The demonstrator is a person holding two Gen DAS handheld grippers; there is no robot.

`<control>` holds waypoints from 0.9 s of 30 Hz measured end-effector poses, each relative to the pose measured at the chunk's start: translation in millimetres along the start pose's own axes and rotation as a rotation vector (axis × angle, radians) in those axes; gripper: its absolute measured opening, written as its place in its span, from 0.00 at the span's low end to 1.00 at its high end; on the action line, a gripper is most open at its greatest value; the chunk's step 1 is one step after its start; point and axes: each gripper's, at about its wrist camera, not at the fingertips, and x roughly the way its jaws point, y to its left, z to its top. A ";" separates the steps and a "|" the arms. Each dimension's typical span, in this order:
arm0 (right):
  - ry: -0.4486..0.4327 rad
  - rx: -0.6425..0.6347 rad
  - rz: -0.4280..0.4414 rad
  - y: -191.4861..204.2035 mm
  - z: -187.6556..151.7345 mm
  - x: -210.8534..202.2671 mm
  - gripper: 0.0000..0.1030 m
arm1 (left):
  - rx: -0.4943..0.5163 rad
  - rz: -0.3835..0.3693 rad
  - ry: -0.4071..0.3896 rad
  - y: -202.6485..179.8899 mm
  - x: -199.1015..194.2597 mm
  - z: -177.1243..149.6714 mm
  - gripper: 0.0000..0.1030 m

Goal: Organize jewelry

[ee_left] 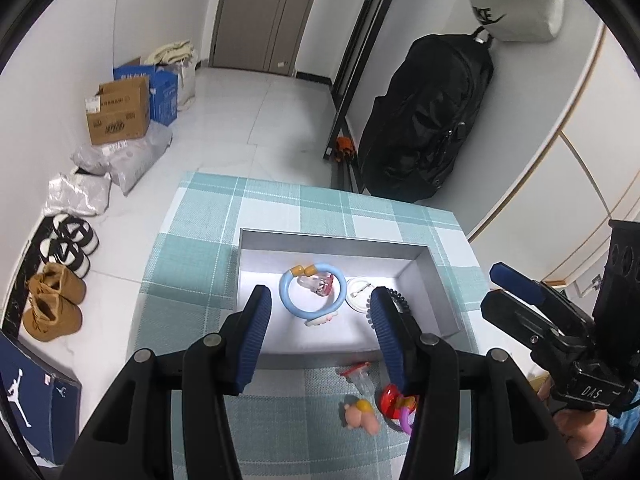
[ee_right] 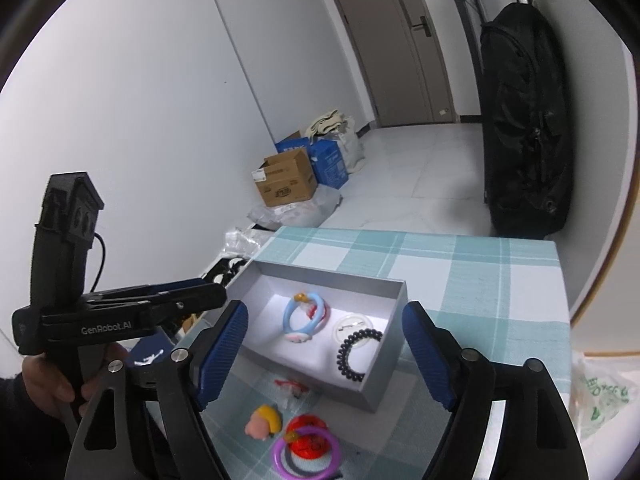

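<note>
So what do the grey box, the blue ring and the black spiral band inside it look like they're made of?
Grey box: probably matte cardboard; thin straight walls, flat finish.
Blue ring: likely smooth plastic or silicone; even, soft sheen.
Black spiral band: seemingly glossy coiled plastic, beaded like a phone cord.

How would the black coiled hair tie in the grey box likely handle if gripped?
The black coiled hair tie looks springy, so it would probably squash between pads. It lies flat in the grey box, so rolling seems unlikely. Probably very light.
</note>
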 end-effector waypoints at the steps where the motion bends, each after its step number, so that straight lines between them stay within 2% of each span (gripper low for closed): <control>1: -0.002 -0.001 -0.002 0.6 -1.1 -2.2 0.81 | 0.009 0.004 -0.006 -1.7 -1.7 -1.9 0.45; 8: -0.004 -0.012 -0.024 5.3 -8.0 -15.5 0.85 | 0.036 0.016 -0.024 -8.2 -8.9 -12.4 0.46; 11: -0.002 -0.013 -0.037 7.4 -12.3 -21.8 0.91 | 0.029 0.013 -0.024 -7.8 -12.6 -17.2 0.46; 12: -0.001 -0.013 -0.041 8.0 -13.8 -23.6 0.92 | 0.025 0.010 -0.021 -7.6 -13.0 -18.6 0.47; 14: 0.003 -0.014 -0.051 9.5 -17.2 -26.9 0.93 | 0.015 0.008 -0.019 -6.5 -15.1 -22.9 0.58; 16: 0.010 -0.018 -0.061 11.2 -21.1 -30.0 0.94 | 0.015 0.010 -0.023 -8.1 -18.4 -27.2 0.62; 22: 0.031 -0.038 -0.085 16.4 -31.5 -34.9 0.97 | 0.015 0.013 0.002 -8.2 -16.9 -39.1 0.65; 27: 0.069 -0.065 -0.102 18.3 -40.8 -35.5 0.98 | 0.059 0.024 0.017 -13.9 -14.6 -48.1 0.66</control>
